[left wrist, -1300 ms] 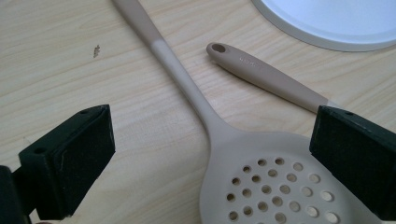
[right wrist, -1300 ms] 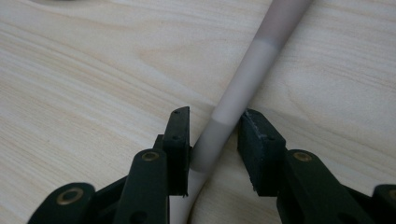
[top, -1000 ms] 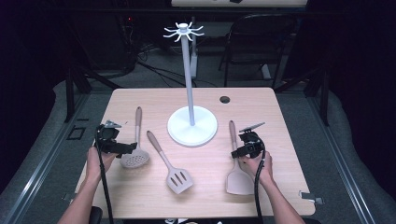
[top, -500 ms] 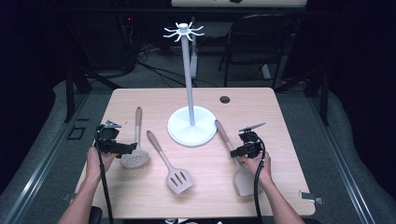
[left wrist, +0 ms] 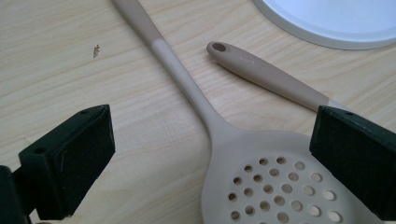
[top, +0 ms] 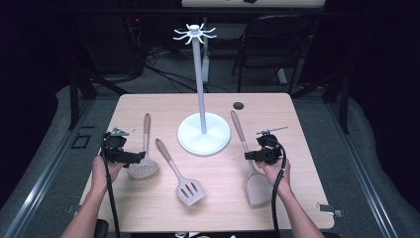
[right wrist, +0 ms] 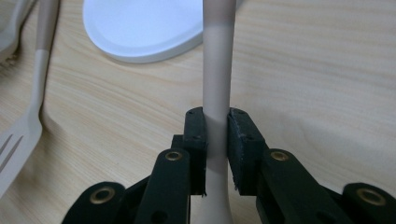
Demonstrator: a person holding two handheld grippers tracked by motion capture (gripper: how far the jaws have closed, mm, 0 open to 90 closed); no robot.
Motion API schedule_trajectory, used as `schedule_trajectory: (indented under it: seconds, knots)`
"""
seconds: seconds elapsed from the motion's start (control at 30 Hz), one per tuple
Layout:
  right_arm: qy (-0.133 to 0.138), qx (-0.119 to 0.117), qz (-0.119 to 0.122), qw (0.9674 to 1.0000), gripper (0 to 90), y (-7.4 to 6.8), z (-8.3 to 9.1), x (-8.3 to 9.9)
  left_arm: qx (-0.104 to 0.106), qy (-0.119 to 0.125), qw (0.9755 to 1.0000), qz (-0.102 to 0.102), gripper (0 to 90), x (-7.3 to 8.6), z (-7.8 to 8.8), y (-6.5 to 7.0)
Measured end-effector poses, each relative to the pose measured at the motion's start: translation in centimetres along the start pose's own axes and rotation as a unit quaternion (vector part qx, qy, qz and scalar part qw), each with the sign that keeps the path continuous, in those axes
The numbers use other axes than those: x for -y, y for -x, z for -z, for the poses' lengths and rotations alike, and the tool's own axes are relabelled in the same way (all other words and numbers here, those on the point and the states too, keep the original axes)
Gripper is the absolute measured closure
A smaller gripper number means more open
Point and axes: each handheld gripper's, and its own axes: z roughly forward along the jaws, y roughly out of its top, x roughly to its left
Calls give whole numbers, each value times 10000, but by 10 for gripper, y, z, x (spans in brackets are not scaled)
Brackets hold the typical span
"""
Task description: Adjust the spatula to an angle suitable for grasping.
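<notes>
Fingers [right wrist: 236, 140] clamping spatula [top: 256, 184], stand base [top: 204, 135] beside

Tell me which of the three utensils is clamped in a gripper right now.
The solid spatula on the right: the right gripper pinches its handle. The slotted turner and perforated skimmer lie free.
</notes>
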Motion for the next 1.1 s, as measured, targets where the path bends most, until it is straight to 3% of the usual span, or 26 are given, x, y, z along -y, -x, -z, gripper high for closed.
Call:
schedule_trajectory:
  seconds: [0.27,0.37,0.47,0.63,0.93,1.1]
  knots:
    - [392,-11,383,9985,790,-15,15,-4,-35,51,10000,-16,0,-1,0,0]
    - [457,-6,490,9978,790,-19,17,-5,-48,67,10000,-24,0,-1,1,0]
    - [554,37,751,9956,790,-25,20,-8,-48,97,9999,-52,0,-2,1,1]
    - [651,5,881,9940,789,-30,23,-8,19,186,9998,8,0,-3,3,1]
    - [799,-89,1134,9903,790,-41,27,-9,163,632,9973,349,0,-9,14,2]
    - [823,-105,1213,9891,790,-46,27,-9,234,885,9953,327,0,-20,21,11]
